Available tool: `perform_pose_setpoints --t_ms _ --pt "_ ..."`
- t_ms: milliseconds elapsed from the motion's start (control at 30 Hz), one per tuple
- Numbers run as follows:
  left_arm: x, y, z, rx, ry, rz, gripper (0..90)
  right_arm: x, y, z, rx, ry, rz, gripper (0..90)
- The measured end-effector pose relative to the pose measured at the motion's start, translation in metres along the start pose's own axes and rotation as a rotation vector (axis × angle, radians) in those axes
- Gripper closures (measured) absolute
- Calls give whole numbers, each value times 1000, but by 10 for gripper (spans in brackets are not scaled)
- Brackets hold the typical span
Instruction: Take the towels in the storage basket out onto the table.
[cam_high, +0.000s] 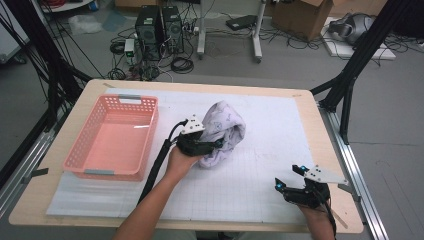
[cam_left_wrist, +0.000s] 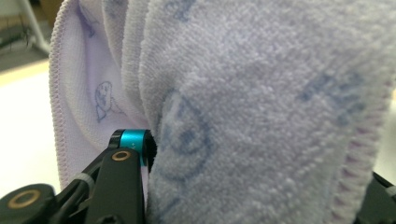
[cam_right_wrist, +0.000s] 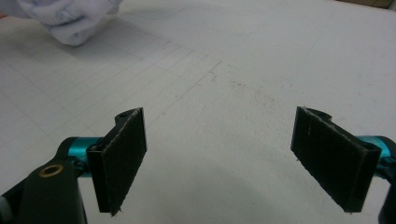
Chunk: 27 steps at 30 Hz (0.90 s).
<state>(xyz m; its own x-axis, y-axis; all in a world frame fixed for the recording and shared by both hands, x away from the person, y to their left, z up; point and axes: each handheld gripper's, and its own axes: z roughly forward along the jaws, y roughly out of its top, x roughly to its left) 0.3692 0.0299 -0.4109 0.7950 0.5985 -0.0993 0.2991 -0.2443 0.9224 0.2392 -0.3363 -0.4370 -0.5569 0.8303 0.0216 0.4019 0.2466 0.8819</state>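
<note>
Lavender terry cloth, a printed towel (cam_high: 222, 131), is bunched into a loose heap directly ahead of our left gripper (cam_high: 216, 145) on the gridded white mat (cam_high: 250, 190). In the high view the left gripper's tips are buried in the near side of the heap. In the left gripper view the towel (cam_left_wrist: 261, 107) packs the gap between the jaws: thick folds with faint blue drawings rise in front of the lens, and a stitched hem runs up the far left edge. The left jaw lies against the cloth at its teal-capped tip; the opposite jaw is a dark corner at the lower right, with the cloth reaching to it. We read the left gripper as closed around a thick bundle of towel, jaws held about half apart by the fabric.

Our right gripper (cam_high: 290, 179) sits well apart from the towel, low over the mat near the table's front right corner. In the right gripper view (cam_right_wrist: 219, 158) its two black pads stand wide apart with bare mat between them; the towel (cam_right_wrist: 70, 18) lies far ahead and to its left.

To the left of the left gripper stands a pink plastic basket (cam_high: 80, 155), just beside the forearm.
</note>
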Motion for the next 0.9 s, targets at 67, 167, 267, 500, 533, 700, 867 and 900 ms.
perform_pose_setpoints --t_ms 67,167,267,500,533,700,867,900 --pt "2 -4 8 27 26 -43 481 0 0 1 1 0 -4 171" --pt "3 -6 13 41 46 -98 417 1 0 2 3 5 -3 171" --pt "5 -6 11 78 78 -142 301 1 0 1 4 6 -4 171" --pt "8 6 -23 -4 105 -104 247 0 0 2 8 3 4 171" --pt "8 5 -32 -42 105 -100 241 1 0 2 9 3 0 171" --pt "6 -6 -63 -104 141 -72 202 1 1 3 8 1 0 171" --pt "3 -23 -81 -102 139 -68 200 2 3 5 8 -2 1 171" --pt "3 -26 -84 -97 141 -67 200 2 3 6 11 -3 -1 171"
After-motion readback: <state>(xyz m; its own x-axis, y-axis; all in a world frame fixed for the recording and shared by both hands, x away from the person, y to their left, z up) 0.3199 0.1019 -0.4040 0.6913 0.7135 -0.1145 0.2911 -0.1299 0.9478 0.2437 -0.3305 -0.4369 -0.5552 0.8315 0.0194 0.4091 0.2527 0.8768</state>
